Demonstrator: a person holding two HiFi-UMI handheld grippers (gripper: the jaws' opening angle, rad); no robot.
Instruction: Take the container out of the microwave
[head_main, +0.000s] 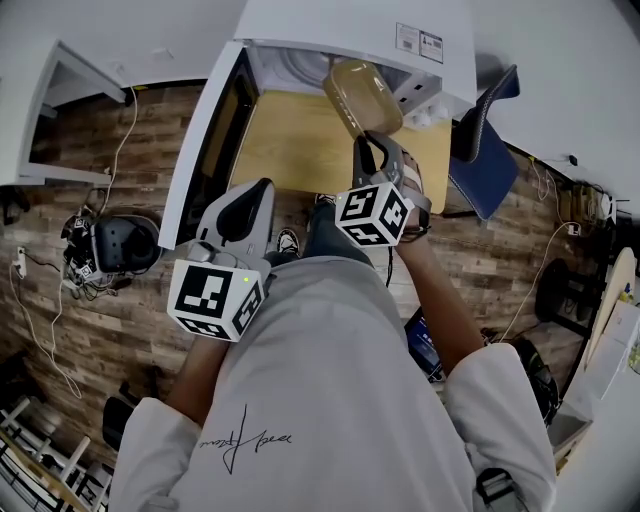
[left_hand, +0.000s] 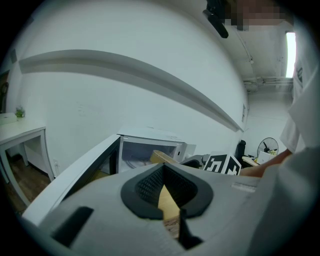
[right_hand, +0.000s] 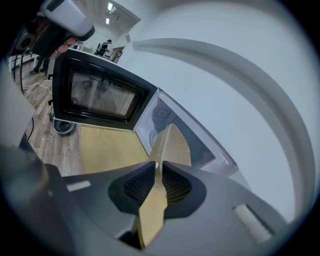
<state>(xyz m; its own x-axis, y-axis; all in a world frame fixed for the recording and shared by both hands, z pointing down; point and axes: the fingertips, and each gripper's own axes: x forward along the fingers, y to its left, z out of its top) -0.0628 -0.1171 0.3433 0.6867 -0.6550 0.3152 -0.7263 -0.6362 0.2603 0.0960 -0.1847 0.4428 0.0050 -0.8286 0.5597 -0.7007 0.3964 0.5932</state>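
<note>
Two tools in play, one per hand; right tool (head_main: 371, 152) is clamped on the near rim of the tan see-through container (head_main: 362, 92); in the right gripper view its dark ribbed pads (right_hand: 136, 186) press on either side of that thin rim, so the jaws are only partly closed w/ the rim filling the gap. Container is off the surface and tilted, at the mouth of the white microwave (head_main: 350, 25), over the back of the wooden tabletop (head_main: 290, 145); can't tell whether its far end is fully clear of the cavity. Microwave door (head_main: 205, 150) is swung wide open to the left in the head view, dark window facing in. Left tool (head_main: 243, 208) sits lower and to the left, near the door's free edge and apart from the container; in the left gripper view its jaws look closed tip to tip w/ nothing between them, just a wedge of tabletop wood showing behind the pads. Each tool carries a cube w/ square markers, left cube (head_main: 217, 297) and right cube (head_main: 372, 215), both close to the person's grey shirt (head_main: 320, 380). Blue chair (head_main: 485, 150) stands just right of the tabletop; wood-plank floor (head_main: 90, 170) has cables and a dark round unit (head_main: 122, 243) at left.
</note>
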